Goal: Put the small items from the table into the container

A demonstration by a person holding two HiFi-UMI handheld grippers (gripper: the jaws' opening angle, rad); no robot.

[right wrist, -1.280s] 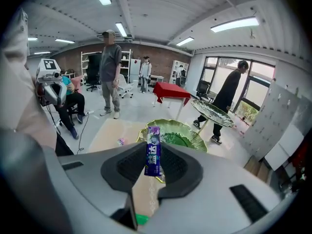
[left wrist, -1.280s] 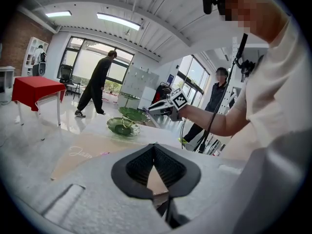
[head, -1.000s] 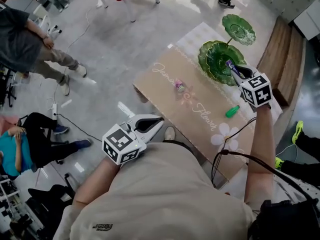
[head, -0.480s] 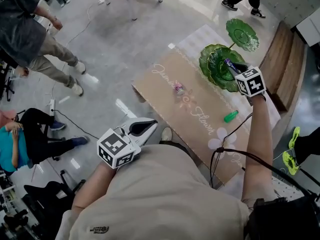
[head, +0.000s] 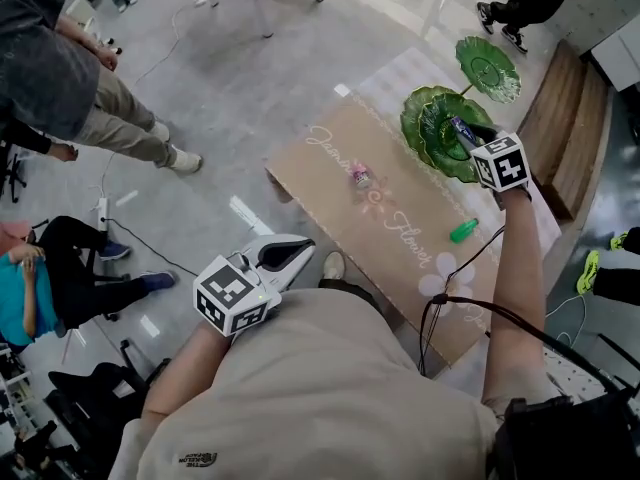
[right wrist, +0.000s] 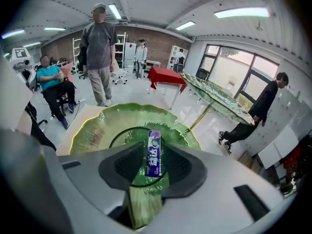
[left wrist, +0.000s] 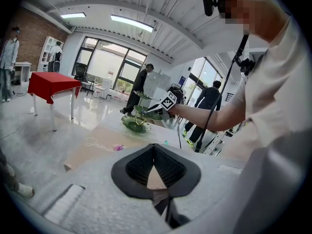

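A green leaf-shaped bowl [head: 430,118] stands at the far end of the tan table [head: 325,163], with a smaller leaf plate [head: 488,68] raised above it. My right gripper [head: 463,132] hangs over the bowl [right wrist: 92,130]. Its jaws are opening, and a purple gum pack [right wrist: 154,152] stands loose between them with a little space on each side. A small pink item [head: 359,176] and a green item [head: 463,231] lie on the table. My left gripper [head: 291,252] is shut and empty, held back near my body, short of the table.
Several people stand or sit on the grey floor left of the table, one seated [head: 45,273]. A red-covered table [left wrist: 48,84] stands farther off. A wooden bench [head: 560,128] runs beyond the bowl. A cable [head: 445,303] hangs along my right arm.
My right gripper came down a little over the bowl and its jaws have spread apart around the gum pack. The left gripper stayed put. People on the floor walked on.
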